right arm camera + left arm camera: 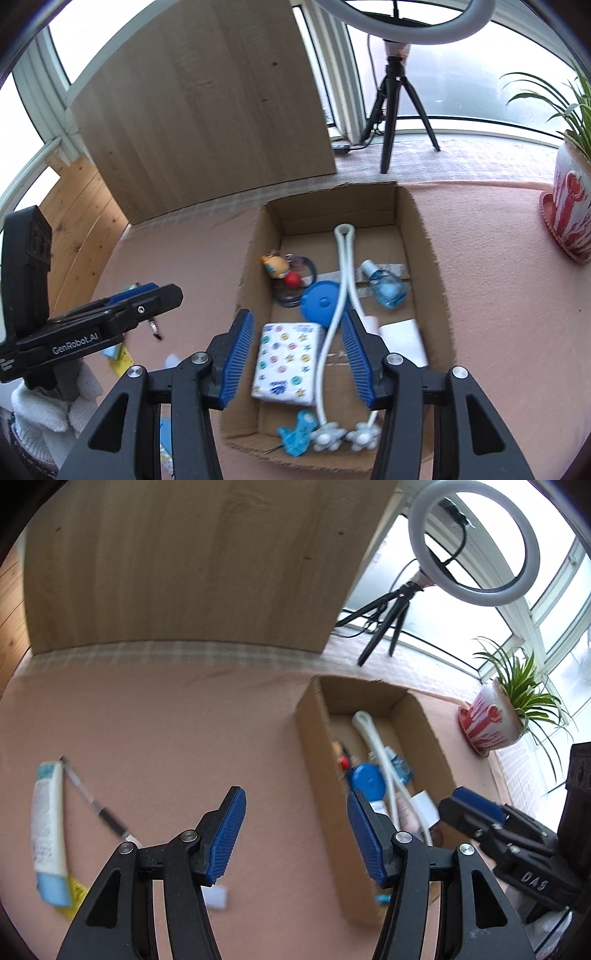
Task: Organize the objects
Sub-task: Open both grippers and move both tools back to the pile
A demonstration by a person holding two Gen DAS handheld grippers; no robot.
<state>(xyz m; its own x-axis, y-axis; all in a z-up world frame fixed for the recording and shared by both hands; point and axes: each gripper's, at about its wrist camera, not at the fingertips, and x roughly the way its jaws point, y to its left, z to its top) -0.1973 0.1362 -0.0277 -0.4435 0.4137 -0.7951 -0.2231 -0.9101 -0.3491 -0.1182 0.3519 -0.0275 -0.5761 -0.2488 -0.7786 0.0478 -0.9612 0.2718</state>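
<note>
An open cardboard box (258, 258) on the pink tablecloth holds a patterned tissue pack (286, 363), a white looped massager (341, 280), a blue round lid (317, 304), a blue bottle (388, 290), a toy keychain (277, 267), a white packet (404, 339) and a blue clip (297, 432). My right gripper (297, 323) hangs open above the box's near half with nothing between its pads. My left gripper (295, 814) is open and empty over the cloth just left of the box (317, 746). A white tube (48, 819) and a pen (96, 806) lie at the left.
A wooden board (177, 565) stands at the back. Behind the box are a ring light on a tripod (391, 110) and a potted plant (491, 720) to the right. A yellow item (77, 890) lies under the tube. A white-gloved hand (48, 406) holds the left gripper.
</note>
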